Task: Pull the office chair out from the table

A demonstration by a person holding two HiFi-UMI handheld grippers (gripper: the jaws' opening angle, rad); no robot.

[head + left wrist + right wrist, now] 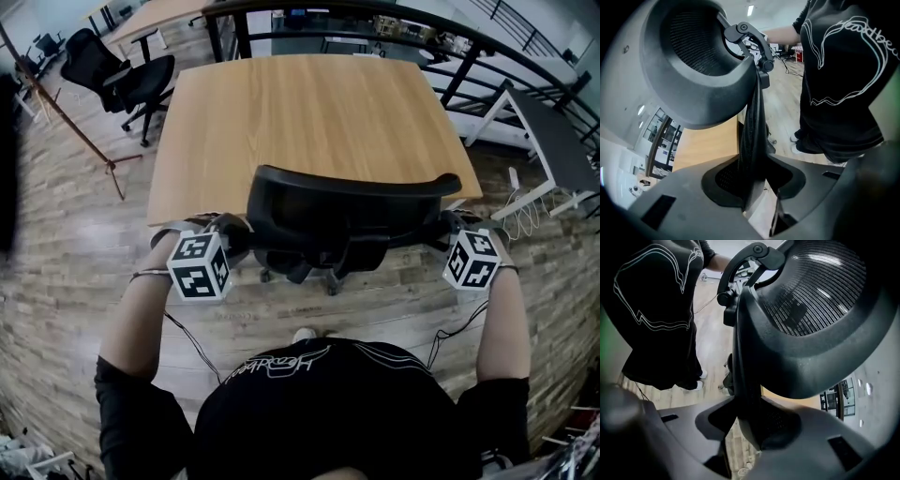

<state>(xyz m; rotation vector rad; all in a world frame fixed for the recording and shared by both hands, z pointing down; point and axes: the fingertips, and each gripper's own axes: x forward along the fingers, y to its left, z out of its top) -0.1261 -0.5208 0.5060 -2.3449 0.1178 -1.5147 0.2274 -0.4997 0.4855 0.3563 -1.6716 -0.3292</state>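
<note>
Starting at the far left, a spare black chair point(117, 70) stands on the plank floor point(66, 272), well apart from the work. Next, the left gripper point(753, 180) is clamped on the left side of the office chair point(347, 208): the backrest's thin mesh edge runs up between its jaws, and both pads press on it. The office chair sits in the middle, close against the near edge of the wooden table point(309, 112), with its back towards the person's black shirt point(328, 412). At the right, the right gripper point(749, 420) grasps the opposite edge of the backrest, jaws closed on the dark frame.
</note>
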